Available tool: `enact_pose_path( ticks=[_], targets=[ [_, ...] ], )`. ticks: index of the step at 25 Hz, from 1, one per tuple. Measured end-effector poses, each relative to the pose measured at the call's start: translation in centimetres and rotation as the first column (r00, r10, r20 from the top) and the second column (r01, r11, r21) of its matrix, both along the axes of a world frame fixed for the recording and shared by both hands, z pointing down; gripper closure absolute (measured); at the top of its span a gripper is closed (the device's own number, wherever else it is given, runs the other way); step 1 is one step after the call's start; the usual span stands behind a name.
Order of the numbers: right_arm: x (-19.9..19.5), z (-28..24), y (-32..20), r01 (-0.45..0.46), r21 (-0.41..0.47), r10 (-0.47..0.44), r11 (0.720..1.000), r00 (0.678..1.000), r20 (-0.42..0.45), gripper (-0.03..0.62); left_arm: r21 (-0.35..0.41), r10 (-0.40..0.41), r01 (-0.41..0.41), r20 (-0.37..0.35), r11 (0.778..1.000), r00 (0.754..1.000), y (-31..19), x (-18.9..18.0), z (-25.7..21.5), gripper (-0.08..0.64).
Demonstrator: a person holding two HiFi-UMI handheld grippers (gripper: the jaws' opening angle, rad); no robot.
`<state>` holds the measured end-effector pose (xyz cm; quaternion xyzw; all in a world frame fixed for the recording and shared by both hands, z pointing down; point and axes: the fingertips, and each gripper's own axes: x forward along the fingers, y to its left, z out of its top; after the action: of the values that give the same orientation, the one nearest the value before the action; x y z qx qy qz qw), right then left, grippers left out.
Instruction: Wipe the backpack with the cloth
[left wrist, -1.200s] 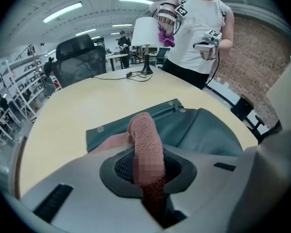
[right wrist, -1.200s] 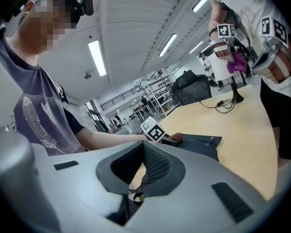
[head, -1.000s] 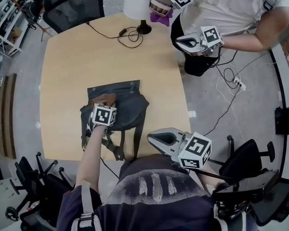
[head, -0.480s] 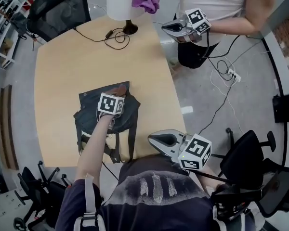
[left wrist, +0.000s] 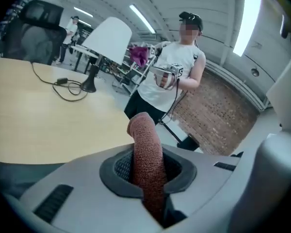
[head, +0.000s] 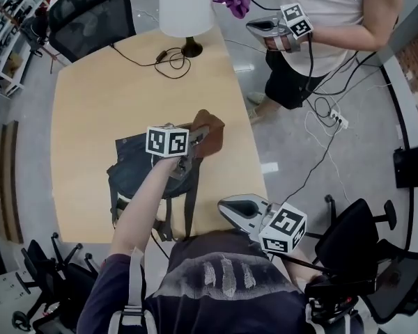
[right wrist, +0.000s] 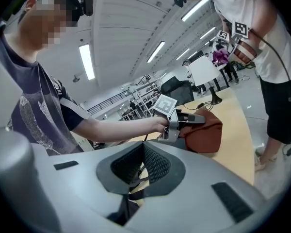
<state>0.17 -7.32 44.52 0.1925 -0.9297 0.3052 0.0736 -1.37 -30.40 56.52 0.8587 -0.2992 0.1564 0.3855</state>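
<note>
The dark backpack (head: 141, 176) lies flat near the front edge of the wooden table (head: 97, 103), straps (head: 174, 218) hanging toward me. My left gripper (head: 198, 139) is raised over the backpack's right side, shut on a reddish-brown cloth (head: 209, 132) that hangs from its jaws. In the left gripper view the cloth (left wrist: 146, 154) stands pinched between the pads. My right gripper (head: 228, 204) is held near my body, off the table's front right edge, jaws shut with nothing in them. From the right gripper view I see the left gripper (right wrist: 196, 120) and the cloth (right wrist: 206, 132).
A white lamp (head: 184, 9) and its black cable (head: 168, 60) sit at the table's far side. Another person (head: 327, 19) stands beyond the far right corner with grippers (head: 282, 25) and a purple cloth (head: 233, 2). Office chairs (head: 83, 16) (head: 362, 235) surround the table.
My left gripper has lifted the cloth off the backpack and carried it up and to the right. The right gripper has stayed put. The other person has shifted.
</note>
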Motion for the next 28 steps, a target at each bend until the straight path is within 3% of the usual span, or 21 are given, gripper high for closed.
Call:
enact_pose_path(
  ticks=[2, 4, 6, 9, 11, 17, 21, 24, 26, 28],
  targets=[
    [-0.1, 0.1, 0.0, -0.002, -0.005, 0.002, 1.000, 1.000, -0.009, 0.589, -0.001, -0.116, 0.116, -0.005, 0.993, 0.993, -1.9, -2.3, 0.8, 0.502],
    [-0.3, 0.3, 0.0, -0.001, -0.009, 0.001, 1.000, 1.000, -0.019, 0.589, -0.036, -0.239, 0.238, -0.008, 0.971, 0.971, -3.2, -5.1, 2.4, 0.502],
    [-0.5, 0.4, 0.0, -0.001, -0.011, 0.000, 1.000, 1.000, -0.031, 0.589, -0.023, -0.291, 0.294, 0.080, 0.956, 0.953, -3.7, -7.8, 4.3, 0.502],
    [-0.8, 0.5, -0.2, 0.006, -0.010, -0.006, 1.000, 0.999, -0.049, 0.589, 0.068, -0.221, 0.211, 0.338, 0.975, 0.915, -3.2, -10.6, 7.0, 0.502],
    [-1.2, 0.5, -0.4, 0.011, -0.010, -0.012, 1.000, 0.998, -0.055, 0.589, 0.095, -0.174, 0.147, 0.445, 0.985, 0.878, -2.7, -12.1, 8.3, 0.502],
    [-3.2, 0.6, -0.6, 0.044, -0.007, -0.044, 0.999, 0.996, -0.071, 0.589, 0.119, -0.136, 0.085, 0.534, 0.989, 0.835, -1.2, -16.3, 9.3, 0.502],
    [-5.0, 0.3, -0.8, 0.072, -0.004, -0.072, 0.997, 0.995, -0.064, 0.589, 0.088, -0.169, 0.144, 0.507, 0.986, 0.845, -1.0, -19.0, 9.5, 0.502],
    [-6.1, 0.1, -0.8, 0.077, -0.001, -0.077, 0.997, 0.995, -0.056, 0.589, 0.079, -0.203, 0.189, 0.508, 0.979, 0.837, -1.3, -21.1, 9.4, 0.502],
    [-6.5, 0.2, -0.7, 0.077, -0.002, -0.077, 0.997, 0.995, -0.058, 0.589, 0.077, -0.231, 0.224, 0.524, 0.972, 0.820, -1.5, -23.2, 9.4, 0.502],
    [-6.7, 0.5, -0.6, 0.067, -0.008, -0.067, 0.998, 0.996, -0.061, 0.589, 0.079, -0.226, 0.222, 0.581, 0.972, 0.782, -1.3, -25.8, 9.7, 0.502]
  ],
)
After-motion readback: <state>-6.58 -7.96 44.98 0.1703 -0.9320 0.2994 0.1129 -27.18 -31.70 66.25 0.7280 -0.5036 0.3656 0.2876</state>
